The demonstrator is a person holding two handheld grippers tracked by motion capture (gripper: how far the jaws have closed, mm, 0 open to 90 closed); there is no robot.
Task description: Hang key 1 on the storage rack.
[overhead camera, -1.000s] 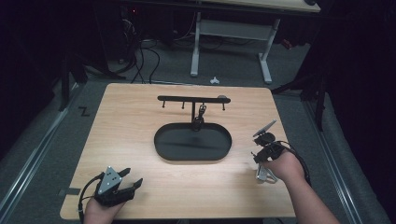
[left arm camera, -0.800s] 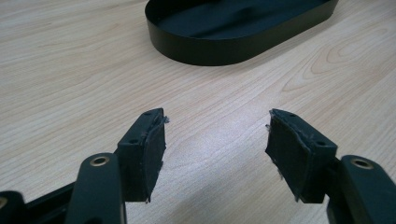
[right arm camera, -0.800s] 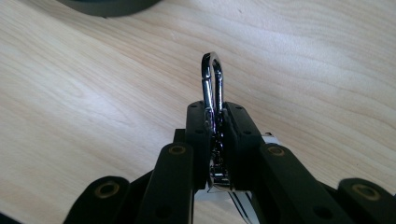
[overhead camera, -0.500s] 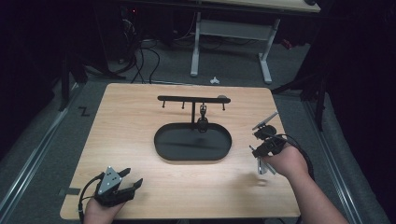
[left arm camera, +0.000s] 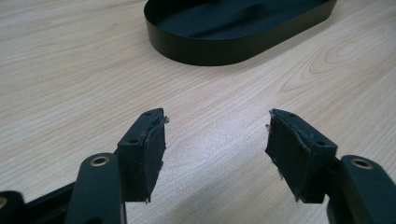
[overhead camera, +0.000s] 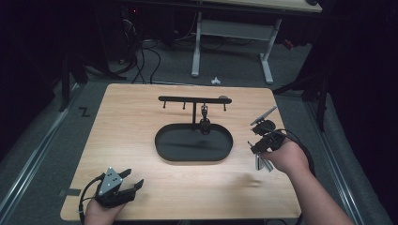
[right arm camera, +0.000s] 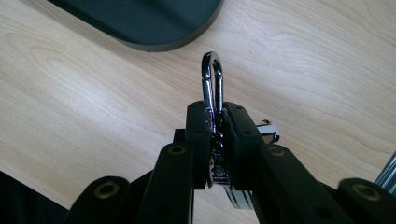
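Note:
A black oval tray (overhead camera: pixel 165 151) lies mid-table, with a black T-shaped rack (overhead camera: pixel 192 99) standing at its far edge. A small dark item (overhead camera: pixel 204 123) hangs from one of the rack's hooks. To the right of the tray, my right gripper (overhead camera: pixel 257 146) is raised above the table. In the right gripper view it (right arm camera: pixel 214 112) is shut on a chrome snap clip (right arm camera: pixel 212 77), whose loop sticks out past the fingertips. Silver metal pieces (overhead camera: pixel 262 163) dangle below the grip. My left gripper (overhead camera: pixel 133 179) rests at the near left, open (left arm camera: pixel 217 144) with nothing between its pads.
The tray's near wall (left arm camera: pixel 219 46) lies ahead of the left gripper. Bare wood surrounds the tray. Beyond the table's far edge stand a white desk frame (overhead camera: pixel 234 33) and floor cables (overhead camera: pixel 141 51).
My right hand has lifted the clip up off the table, shifting slightly toward the far side. The left gripper has stayed where it was.

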